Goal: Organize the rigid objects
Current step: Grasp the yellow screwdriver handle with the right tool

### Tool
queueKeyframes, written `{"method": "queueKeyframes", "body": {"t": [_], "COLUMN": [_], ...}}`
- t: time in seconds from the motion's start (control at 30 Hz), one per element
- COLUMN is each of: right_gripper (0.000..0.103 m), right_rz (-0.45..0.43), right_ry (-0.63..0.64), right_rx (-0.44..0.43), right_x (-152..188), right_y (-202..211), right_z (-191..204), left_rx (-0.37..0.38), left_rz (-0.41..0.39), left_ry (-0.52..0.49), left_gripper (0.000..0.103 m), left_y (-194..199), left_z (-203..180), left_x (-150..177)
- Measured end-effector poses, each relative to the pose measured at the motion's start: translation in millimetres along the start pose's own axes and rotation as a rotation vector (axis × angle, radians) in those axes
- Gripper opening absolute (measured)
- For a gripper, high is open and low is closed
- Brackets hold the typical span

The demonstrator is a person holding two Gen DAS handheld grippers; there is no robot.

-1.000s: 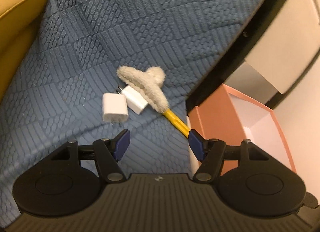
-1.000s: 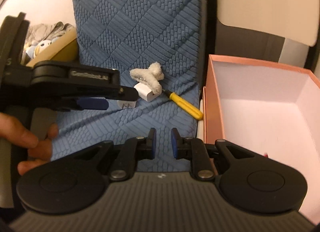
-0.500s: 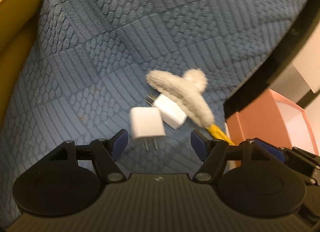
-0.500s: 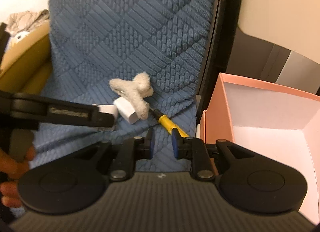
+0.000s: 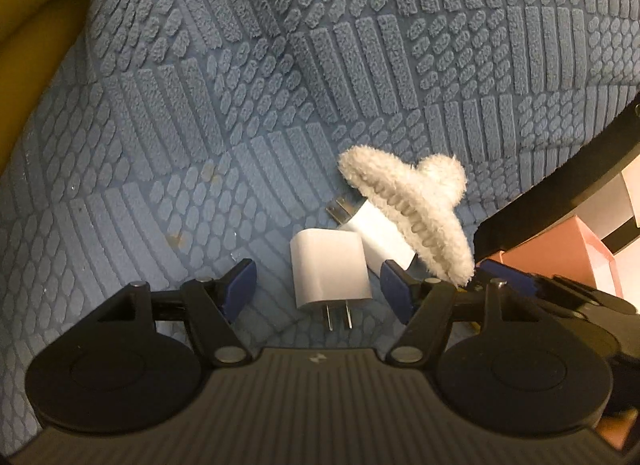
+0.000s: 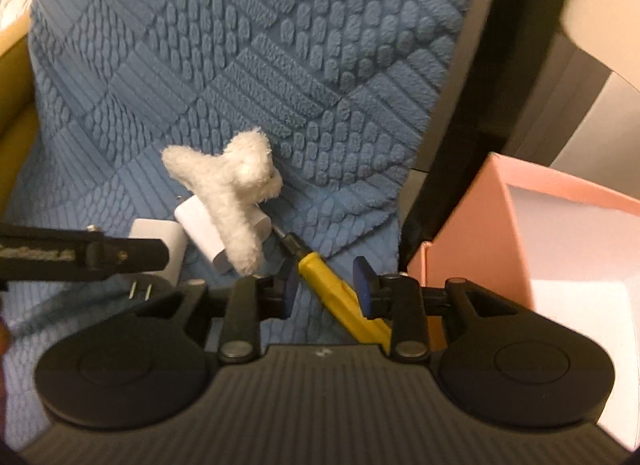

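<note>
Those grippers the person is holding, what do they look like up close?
Both look alike. The left gripper and right gripper are matte black plastic, each with a ribbed body, two round discs, silver pivot pins and two short fingers tipped with dark blue pads. White lettering runs along one finger's side, too blurred to read.
</note>
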State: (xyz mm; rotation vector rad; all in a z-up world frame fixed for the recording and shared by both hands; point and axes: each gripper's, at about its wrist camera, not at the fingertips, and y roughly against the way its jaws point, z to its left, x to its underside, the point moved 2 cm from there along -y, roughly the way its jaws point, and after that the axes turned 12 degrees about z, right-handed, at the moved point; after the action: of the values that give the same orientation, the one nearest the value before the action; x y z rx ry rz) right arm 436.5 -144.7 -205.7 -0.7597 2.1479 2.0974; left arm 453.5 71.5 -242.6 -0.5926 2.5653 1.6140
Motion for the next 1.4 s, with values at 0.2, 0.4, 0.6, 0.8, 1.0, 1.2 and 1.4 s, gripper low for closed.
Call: {"method": "queueKeyframes", "body": {"t": [0.2, 0.4, 0.6, 0.8, 1.0, 1.2, 1.4], "right_gripper": [0.039, 0.039, 0.027, 0.023, 0.022, 0.022, 0.023], "right_rz": [0.06, 0.081, 0.074, 0.038, 0.066, 0.103, 0.099], "right_ry": [0.01, 0.016, -0.002, 0.0, -0.026, -0.029, 0.04], "right_rx": [0.001, 0.002, -0.042, -0.044, -0.085, -0.103, -0.065], "right_x": [-0.3, 6.1, 8.8, 18.2, 34.6, 47.3, 52.2], "right_y": [-19.5, -21.9, -6.4, 13.1, 17.9, 6.9, 6.3], "right_z": [2.5, 5.3, 6.5, 17.5, 15.3, 14.2, 23.1], "left_rx": [-0.009, -0.039, -0.079, -0.099, -0.149, -0.293, -0.276], "left_rz": [-0.018, -0.036, -0.054, -0.067, -0.09, -0.127, -0.122], "left_ry": [-0.011, -0.048, -0.103, -0.142, -0.203, -0.33, -0.305], "left_gripper": [0.073, 0.074, 0.075, 0.075, 0.075, 0.051, 0.05], "left_y": [1.4, -1.2, -3.7, -7.1, -22.9, -38.1, -34.8], "left_z": [-0.8, -6.4, -19.6, -28.6, -40.0, -65.3, -61.5], "left_x": [0.5, 2.1, 8.4, 14.4, 16.0, 29.3, 29.1]}}
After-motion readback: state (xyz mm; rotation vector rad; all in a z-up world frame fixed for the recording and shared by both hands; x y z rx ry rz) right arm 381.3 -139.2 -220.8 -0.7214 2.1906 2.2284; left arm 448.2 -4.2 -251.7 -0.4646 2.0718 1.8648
